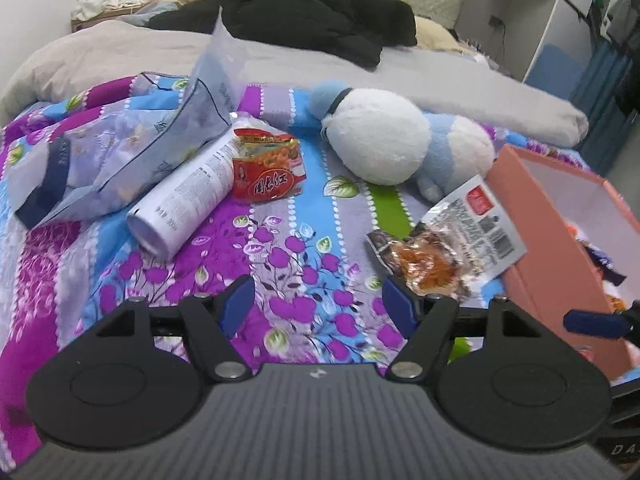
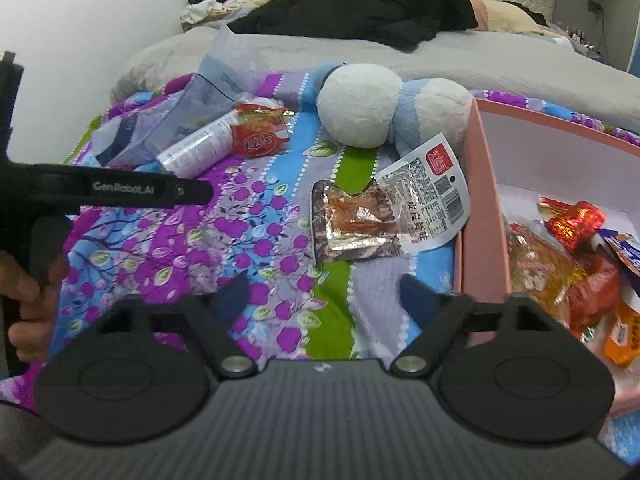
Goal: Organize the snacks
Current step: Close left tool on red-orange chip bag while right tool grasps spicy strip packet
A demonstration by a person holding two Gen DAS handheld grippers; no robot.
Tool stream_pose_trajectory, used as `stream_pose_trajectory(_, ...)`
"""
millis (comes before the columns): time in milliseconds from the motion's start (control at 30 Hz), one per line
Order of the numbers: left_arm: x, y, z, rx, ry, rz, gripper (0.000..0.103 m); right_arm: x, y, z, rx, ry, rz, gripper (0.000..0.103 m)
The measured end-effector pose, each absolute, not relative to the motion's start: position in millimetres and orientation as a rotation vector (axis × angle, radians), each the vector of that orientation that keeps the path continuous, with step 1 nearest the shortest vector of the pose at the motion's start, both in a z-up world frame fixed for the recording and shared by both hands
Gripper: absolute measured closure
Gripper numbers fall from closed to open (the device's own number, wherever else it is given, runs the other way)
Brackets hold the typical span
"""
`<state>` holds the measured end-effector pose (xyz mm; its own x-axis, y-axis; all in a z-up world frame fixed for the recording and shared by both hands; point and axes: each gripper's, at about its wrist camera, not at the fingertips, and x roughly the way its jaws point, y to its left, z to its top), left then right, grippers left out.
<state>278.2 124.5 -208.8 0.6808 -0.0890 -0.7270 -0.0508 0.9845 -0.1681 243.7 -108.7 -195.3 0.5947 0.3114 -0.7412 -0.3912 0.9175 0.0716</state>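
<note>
My left gripper (image 1: 318, 304) hovers open over the flowered bedspread, with nothing between its blue pads. To its right a clear snack packet with a white label (image 1: 452, 236) leans against the pink box (image 1: 552, 248). A red snack packet (image 1: 266, 172), a white tube can (image 1: 184, 200) and a pale blue bag (image 1: 132, 152) lie farther off to the left. My right gripper (image 2: 324, 292) is also open and empty, just short of the clear packet (image 2: 384, 208) and left of the pink box (image 2: 480, 220). Several wrapped snacks (image 2: 576, 272) fill the box.
A blue and white plush toy (image 1: 384, 136) lies behind the packets, touching the box's far corner. A grey duvet and black clothes (image 1: 320, 16) cover the bed's far end. A hand (image 2: 28, 304) holds the left tool at the left edge of the right wrist view.
</note>
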Motion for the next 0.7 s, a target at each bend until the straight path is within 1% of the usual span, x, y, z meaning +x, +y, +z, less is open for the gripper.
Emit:
stream_pose_trajectory(267,327,126,-231,-0.057,0.825,-0.032,0.029,291,-85,-220,-0.155,0.826,0.426,0.017)
stream_pose_trajectory(467,366,125,-237,0.071,0.783,-0.040,0.029,327,-76,-245,-0.182,0.833,0.427,0.018)
stream_pose_trajectory(600,389,122,-239,0.162,0.754,-0.052,0.029,341,-69,-259,-0.253,0.819,0.394,0.018)
stream_pose_trajectory(700,404,119,-243,0.218,0.735,-0.066,0.029,352,-71,-268,-0.228,0.842,0.350,0.017)
